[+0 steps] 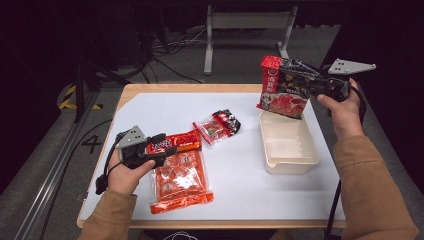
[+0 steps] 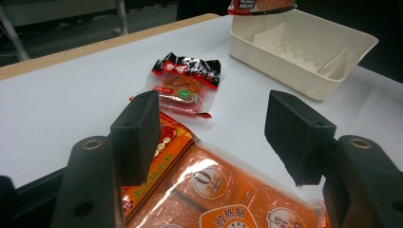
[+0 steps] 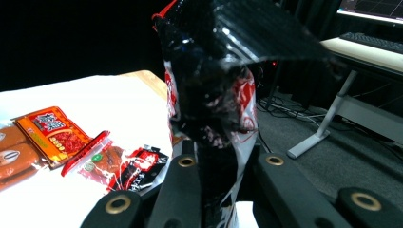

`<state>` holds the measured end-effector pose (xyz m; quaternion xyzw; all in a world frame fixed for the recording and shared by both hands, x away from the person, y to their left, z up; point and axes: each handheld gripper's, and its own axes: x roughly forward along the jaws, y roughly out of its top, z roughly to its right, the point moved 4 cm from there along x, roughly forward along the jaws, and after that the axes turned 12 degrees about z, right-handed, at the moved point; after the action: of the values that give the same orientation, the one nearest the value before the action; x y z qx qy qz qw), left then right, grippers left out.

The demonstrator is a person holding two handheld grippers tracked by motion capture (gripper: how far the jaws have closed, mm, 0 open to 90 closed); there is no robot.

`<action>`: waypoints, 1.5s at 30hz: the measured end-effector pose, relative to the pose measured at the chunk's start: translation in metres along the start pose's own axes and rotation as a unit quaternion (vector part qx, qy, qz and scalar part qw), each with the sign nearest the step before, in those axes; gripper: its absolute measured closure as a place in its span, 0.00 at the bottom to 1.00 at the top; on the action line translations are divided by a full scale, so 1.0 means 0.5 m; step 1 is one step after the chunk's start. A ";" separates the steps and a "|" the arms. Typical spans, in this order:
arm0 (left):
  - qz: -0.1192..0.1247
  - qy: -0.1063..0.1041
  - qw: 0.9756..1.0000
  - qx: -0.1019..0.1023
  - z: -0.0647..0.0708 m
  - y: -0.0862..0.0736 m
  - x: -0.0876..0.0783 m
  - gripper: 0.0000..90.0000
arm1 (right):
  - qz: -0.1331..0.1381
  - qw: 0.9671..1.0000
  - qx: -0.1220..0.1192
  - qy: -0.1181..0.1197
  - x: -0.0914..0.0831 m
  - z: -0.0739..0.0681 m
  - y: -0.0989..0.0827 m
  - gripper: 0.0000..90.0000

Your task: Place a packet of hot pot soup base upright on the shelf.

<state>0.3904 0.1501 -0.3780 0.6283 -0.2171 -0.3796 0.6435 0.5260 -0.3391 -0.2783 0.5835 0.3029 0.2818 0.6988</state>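
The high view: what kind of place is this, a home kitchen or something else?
Probably a lab or recording studio, not a kitchen. A white-covered table stands on grey floor amid loose cables and a metal stand; a keyboard sits on a desk nearby, and the surroundings are dark.

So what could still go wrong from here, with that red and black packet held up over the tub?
1. The right gripper pinches the red and black packet near one edge; it could slip or swing and land outside the cream tub.
2. The packet looks tall against the tub, so it might tip over the rim.
3. The left gripper, open over the orange packet, may only crumple its film when it closes.
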 end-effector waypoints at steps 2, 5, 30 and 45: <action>0.002 -0.002 1.000 -0.003 0.000 0.000 0.001 0.42 | 0.002 1.000 0.008 0.002 0.000 0.002 -0.009 0.94; 0.002 -0.004 1.000 -0.005 0.000 -0.001 0.001 0.43 | 0.001 1.000 0.008 0.007 0.000 0.004 -0.015 0.94; 0.000 -0.005 1.000 -0.014 -0.005 -0.006 0.000 0.42 | -0.022 1.000 -0.017 0.011 0.033 0.000 -0.056 0.92; 0.000 -0.003 1.000 -0.015 -0.008 -0.008 -0.004 0.42 | -0.022 1.000 0.003 0.017 0.043 -0.002 -0.101 0.91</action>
<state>0.3911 0.1544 -0.3817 0.6173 -0.2133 -0.3844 0.6525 0.5414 -0.3303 -0.3305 0.5744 0.3281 0.2755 0.6975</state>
